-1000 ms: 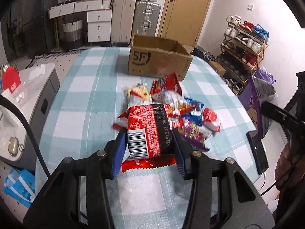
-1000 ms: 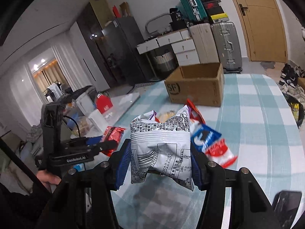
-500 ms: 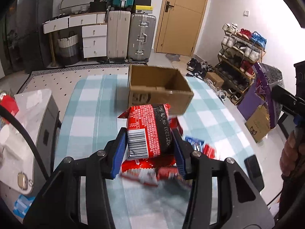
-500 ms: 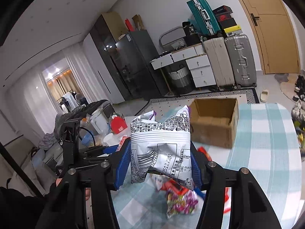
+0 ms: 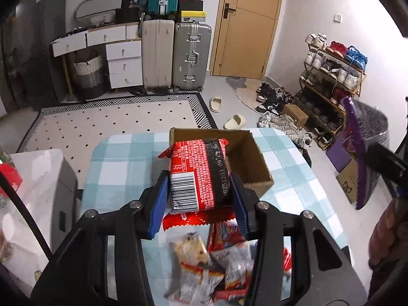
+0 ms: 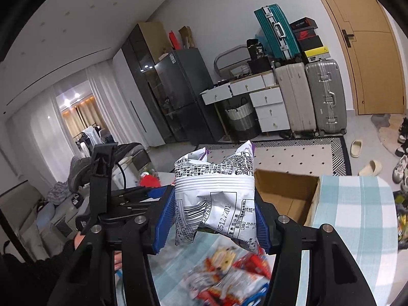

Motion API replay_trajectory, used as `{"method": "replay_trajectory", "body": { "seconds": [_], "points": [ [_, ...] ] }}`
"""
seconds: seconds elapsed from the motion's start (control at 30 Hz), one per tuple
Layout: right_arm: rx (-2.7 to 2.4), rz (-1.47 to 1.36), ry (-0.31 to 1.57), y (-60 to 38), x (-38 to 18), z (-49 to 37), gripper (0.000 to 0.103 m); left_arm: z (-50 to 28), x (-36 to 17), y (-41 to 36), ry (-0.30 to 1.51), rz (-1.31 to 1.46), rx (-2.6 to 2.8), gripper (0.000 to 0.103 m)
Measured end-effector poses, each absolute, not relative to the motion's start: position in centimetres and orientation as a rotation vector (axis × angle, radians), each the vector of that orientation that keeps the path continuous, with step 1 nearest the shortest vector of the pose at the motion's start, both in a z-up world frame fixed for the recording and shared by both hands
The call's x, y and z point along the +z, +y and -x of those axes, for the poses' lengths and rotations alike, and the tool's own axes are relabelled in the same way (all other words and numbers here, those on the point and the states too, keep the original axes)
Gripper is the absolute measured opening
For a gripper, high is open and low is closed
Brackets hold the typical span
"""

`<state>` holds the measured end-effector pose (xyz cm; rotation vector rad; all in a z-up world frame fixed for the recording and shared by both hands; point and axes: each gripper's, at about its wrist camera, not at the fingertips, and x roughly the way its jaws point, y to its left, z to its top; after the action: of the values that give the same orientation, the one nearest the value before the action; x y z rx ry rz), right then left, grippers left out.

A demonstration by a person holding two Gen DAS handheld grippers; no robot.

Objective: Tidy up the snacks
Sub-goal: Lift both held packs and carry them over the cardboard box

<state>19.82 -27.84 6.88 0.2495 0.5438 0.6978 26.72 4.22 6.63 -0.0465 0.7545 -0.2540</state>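
A: Left wrist view first. What is the left tool [image 5: 199, 199] doing?

B: It is clenched on one red and black snack packet [image 5: 197, 176], pinched by its sides between the two blue pads. A barcode faces the camera, and digits along the black band read roughly "0251203 09:02". The packet hangs above the checked worktop [image 5: 122, 163], in front of the one open cardboard box [image 5: 251, 163].

A: And under it?

B: A blurred heap of loose snacks [image 5: 211, 267]; I cannot count them.

A: Right wrist view?

B: The right tool [image 6: 211, 216] grips one white crumpled packet [image 6: 216, 199] with black print, a barcode and "25122201". The box [image 6: 285, 196] sits just behind it. The left tool [image 6: 142, 196] shows at the left.
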Motion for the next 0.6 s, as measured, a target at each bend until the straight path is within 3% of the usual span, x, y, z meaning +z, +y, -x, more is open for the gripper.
{"method": "replay_trajectory", "body": {
  "seconds": [0.27,0.6],
  "points": [
    [0.585,-0.325,0.584,-29.7,3.9,-26.9,0.056,-35.0,5.1,0.5,0.776,0.052,-0.314,0.043],
    [0.507,-0.245,0.707,-28.3,-1.8,-34.2,0.058,-41.3,-2.2,-1.6,0.889,0.037,-0.313,0.043]
  ]
}}
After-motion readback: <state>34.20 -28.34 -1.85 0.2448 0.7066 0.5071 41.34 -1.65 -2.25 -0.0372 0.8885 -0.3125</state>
